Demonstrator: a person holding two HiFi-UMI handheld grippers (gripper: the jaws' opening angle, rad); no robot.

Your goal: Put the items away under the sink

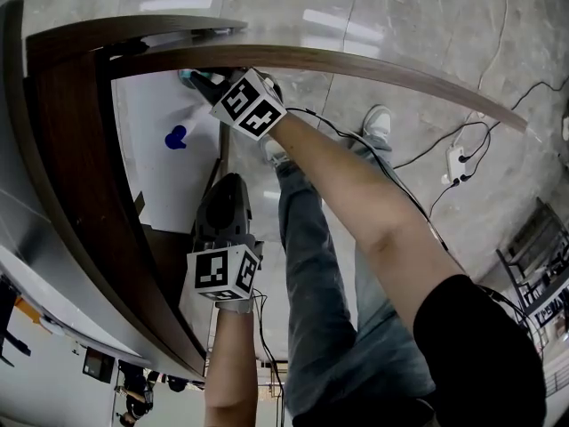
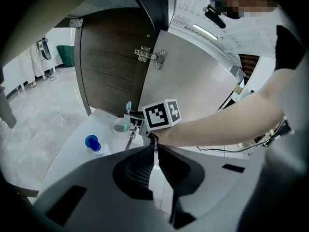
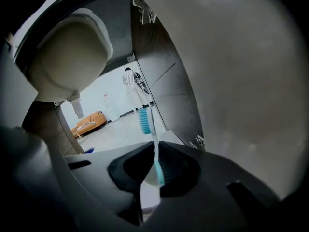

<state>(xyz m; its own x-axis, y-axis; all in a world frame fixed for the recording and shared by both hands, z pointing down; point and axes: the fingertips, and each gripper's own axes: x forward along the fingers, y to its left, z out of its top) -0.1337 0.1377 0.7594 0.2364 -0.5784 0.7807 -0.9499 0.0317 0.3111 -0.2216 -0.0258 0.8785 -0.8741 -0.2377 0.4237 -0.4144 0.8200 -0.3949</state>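
Nearest the person, the left claw (image 2: 154,147) hangs with its jaws all but together on nothing. Farther in, past the open cupboard door (image 1: 373,68), the right claw (image 3: 155,146) is clamped on a toothbrush (image 3: 144,121), bristles up, just beside a cup (image 2: 119,126) and near a blue-capped bottle (image 2: 91,143). The sink bowl's underside (image 3: 67,52) looms overhead, and the bottle's body is hard to make out.

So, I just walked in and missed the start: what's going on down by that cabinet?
A person is working at an open cabinet with a gripper in each hand. The right gripper is shut on a toothbrush and reaches into the cabinet, close to a cup on the white cabinet floor. A blue-capped bottle stands near the cup. The left gripper is shut with nothing in it.
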